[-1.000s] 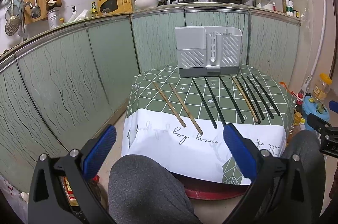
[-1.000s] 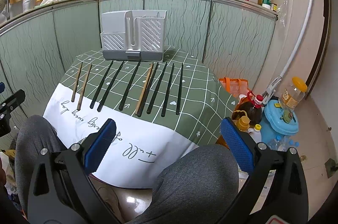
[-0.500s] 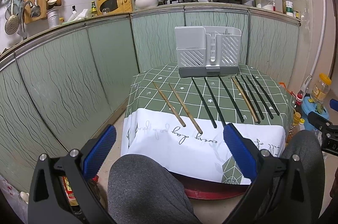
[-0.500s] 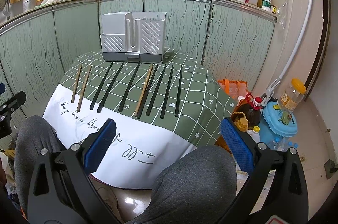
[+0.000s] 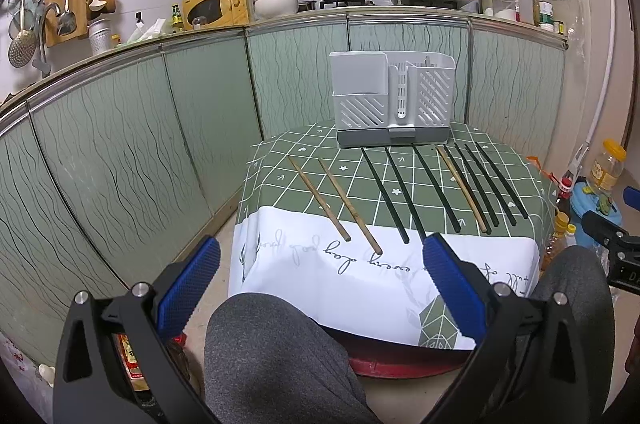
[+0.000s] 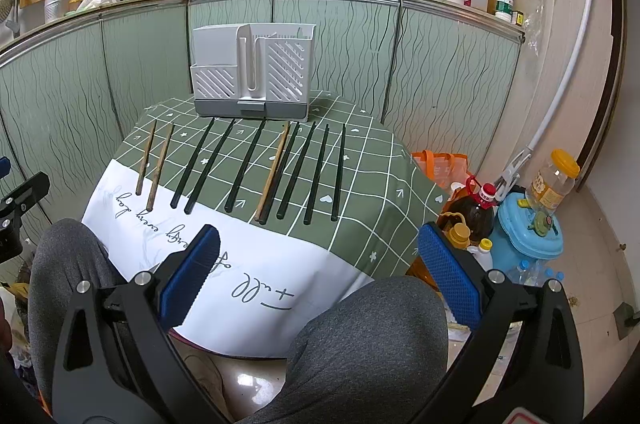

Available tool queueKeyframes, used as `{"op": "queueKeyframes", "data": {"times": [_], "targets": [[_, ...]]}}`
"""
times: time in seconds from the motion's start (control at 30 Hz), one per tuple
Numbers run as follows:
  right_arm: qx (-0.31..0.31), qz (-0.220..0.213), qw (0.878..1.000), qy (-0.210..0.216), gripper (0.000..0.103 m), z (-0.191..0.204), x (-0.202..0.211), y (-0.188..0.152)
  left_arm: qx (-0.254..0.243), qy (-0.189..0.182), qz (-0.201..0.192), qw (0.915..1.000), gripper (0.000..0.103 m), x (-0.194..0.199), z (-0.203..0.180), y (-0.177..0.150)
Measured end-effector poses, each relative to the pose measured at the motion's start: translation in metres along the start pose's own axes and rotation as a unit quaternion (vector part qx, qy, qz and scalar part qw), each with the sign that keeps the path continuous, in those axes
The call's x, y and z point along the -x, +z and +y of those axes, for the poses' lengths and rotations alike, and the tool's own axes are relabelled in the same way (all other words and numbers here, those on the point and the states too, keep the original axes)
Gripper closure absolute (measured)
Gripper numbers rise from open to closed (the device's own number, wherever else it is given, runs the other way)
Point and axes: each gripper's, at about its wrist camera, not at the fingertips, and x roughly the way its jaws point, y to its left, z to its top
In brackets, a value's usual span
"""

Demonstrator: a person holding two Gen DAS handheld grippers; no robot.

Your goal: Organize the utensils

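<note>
Well apart from chopsticks (image 6: 240, 168): grippers (image 6: 316, 272)

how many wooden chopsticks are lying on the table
3. Two wooden chopsticks lie side by side at the left end of the row. The third sits among the black chopsticks, right of centre, touching a black one. None seem hidden.

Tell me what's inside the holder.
The holder looks empty through its slotted right front; in the left view something thin pokes above its rim. The solid upper left panel hides that compartment.
</note>
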Motion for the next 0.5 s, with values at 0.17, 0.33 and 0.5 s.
{"op": "queueKeyframes", "data": {"times": [0.17,0.33,0.5], "targets": [[-0.001,-0.001,1.0,0.001,0.008,0.0001,0.0001,0.0002,0.0,0.0,-0.001,1.0,0.004,0.0001,0.0003,0.0005],[0.002,0.0,1.0,0.002,0.008,0.0006,0.0003,0.001,0.0,0.001,-0.001,1.0,0.004,0.0001,0.001,0.0007],[0.001,0.001,1.0,0.002,0.008,0.0007,0.0002,0.0013,0.0,0.0,-0.001,1.0,0.004,0.0,0.0011,0.0006]]}}
